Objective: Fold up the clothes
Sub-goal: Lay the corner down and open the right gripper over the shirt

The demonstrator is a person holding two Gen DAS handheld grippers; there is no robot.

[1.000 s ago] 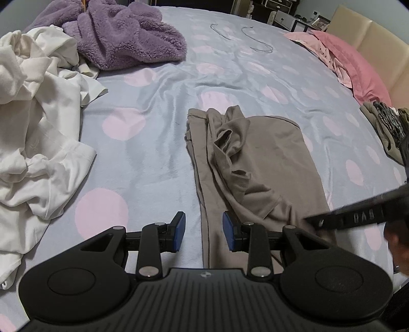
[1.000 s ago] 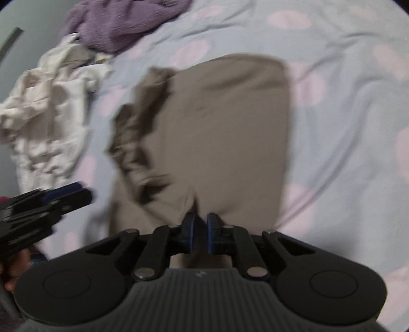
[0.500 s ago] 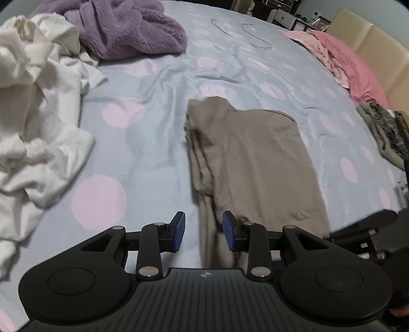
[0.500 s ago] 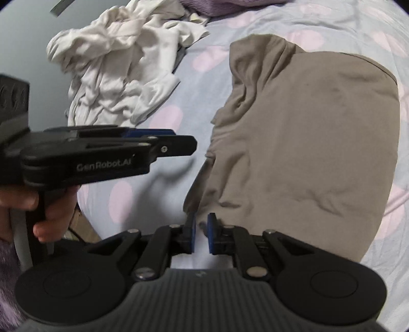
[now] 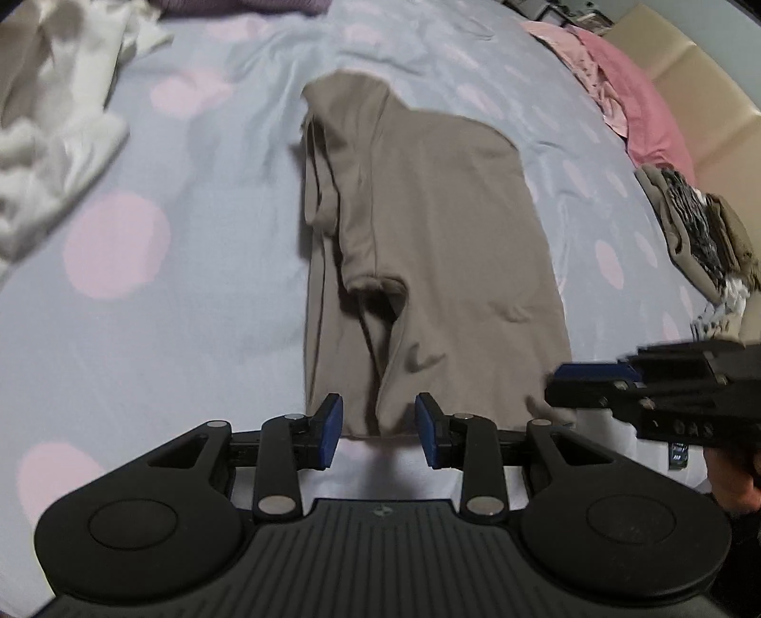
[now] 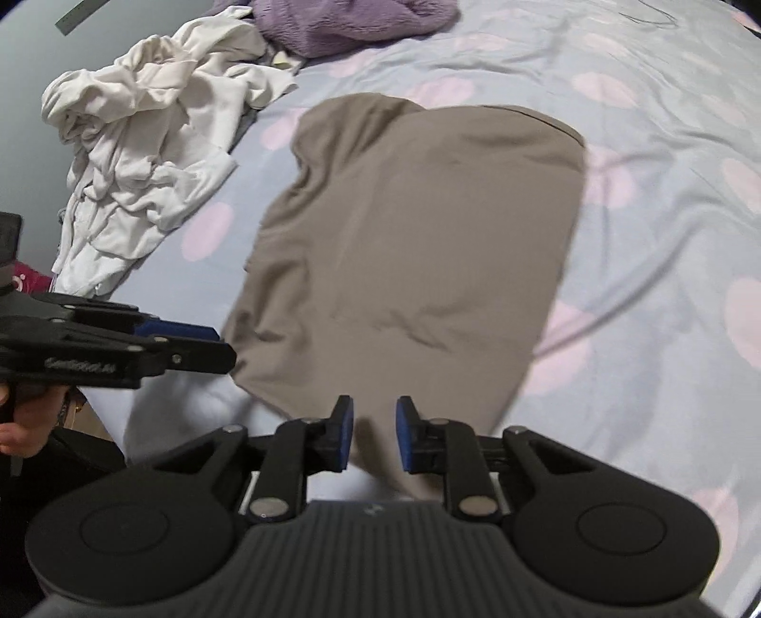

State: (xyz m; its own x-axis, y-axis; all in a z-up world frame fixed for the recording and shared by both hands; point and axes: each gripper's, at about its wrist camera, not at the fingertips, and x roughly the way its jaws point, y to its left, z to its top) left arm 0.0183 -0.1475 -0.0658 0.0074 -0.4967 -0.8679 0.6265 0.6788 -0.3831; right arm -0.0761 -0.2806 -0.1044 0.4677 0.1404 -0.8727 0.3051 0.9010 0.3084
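Taupe T-shirt (image 5: pixel 442 247) lies flat mid-bed on the dotted sheet (image 5: pixel 200 304): one lengthwise fold judged done, sleeve tucked on top, crosswise folds left. Long axis runs from the near hem away toward the far shoulder. White heap (image 6: pixel 142 161), purple fleece (image 6: pixel 342 19) unfolded. Left gripper (image 5: pixel 379 425) part open, empty, over hem. Right gripper (image 6: pixel 374 435) jaws just opening, gripping nothing

one taupe folded cotton shirt (image 5: pixel 442 228), one crumpled white garment heap (image 6: pixel 142 157), one fuzzy purple fleece (image 6: pixel 342 19), two black grippers (image 5: pixel 378 423) (image 6: pixel 373 430).
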